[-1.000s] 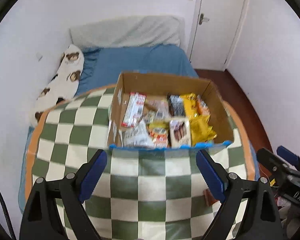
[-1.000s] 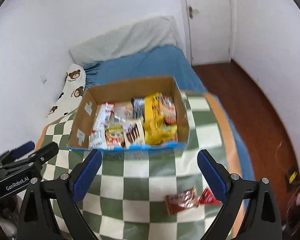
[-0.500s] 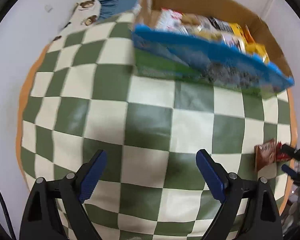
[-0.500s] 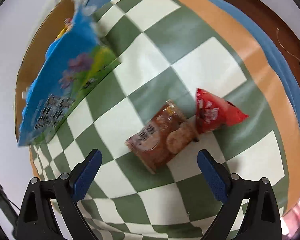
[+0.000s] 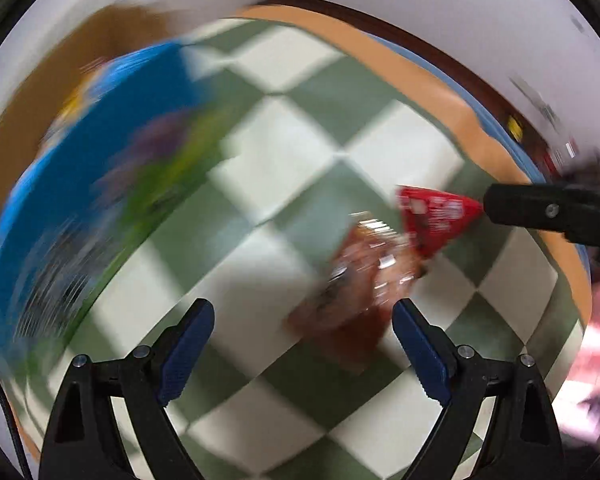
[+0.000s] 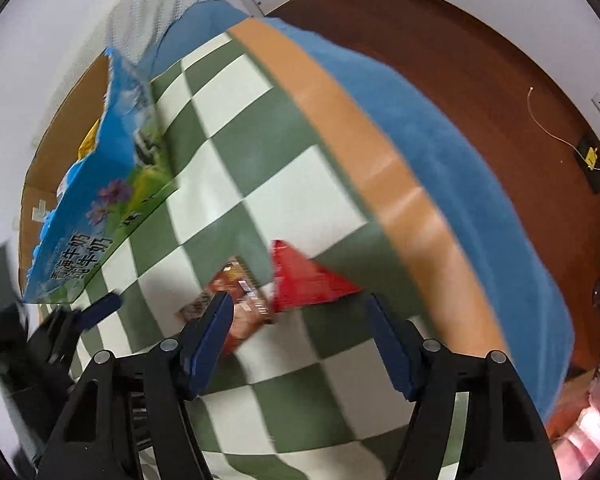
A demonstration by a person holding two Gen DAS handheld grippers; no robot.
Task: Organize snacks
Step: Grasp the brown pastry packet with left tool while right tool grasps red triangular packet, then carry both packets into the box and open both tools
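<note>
Left wrist view is pretty smeared, but the left claw (image 5: 303,344) is spread wide open with nothing in it, hanging over the checkered cloth (image 5: 284,168). The brown snack (image 5: 360,276) lies on the cloth just ahead of the right finger, and the red snack (image 5: 434,216) sits touching its far end. The right claw's black tip pokes in from the right edge, right at the red snack's corner. The box (image 5: 80,168) with its blue printed side is on the left, too blurry to make out what's inside. Right wrist view is sharper: the right claw (image 6: 300,332) is open too, empty, with the red snack (image 6: 304,280) just ahead between its fingers and the brown snack (image 6: 236,300) partly hidden behind the left finger. The box (image 6: 96,200) is off to the left, well apart from both snacks, with something yellow showing inside. The left claw (image 6: 80,320) shows at the lower left. The cloth (image 6: 260,152) covers a blue bed (image 6: 440,152), with the wood floor (image 6: 480,60) beyond.
</note>
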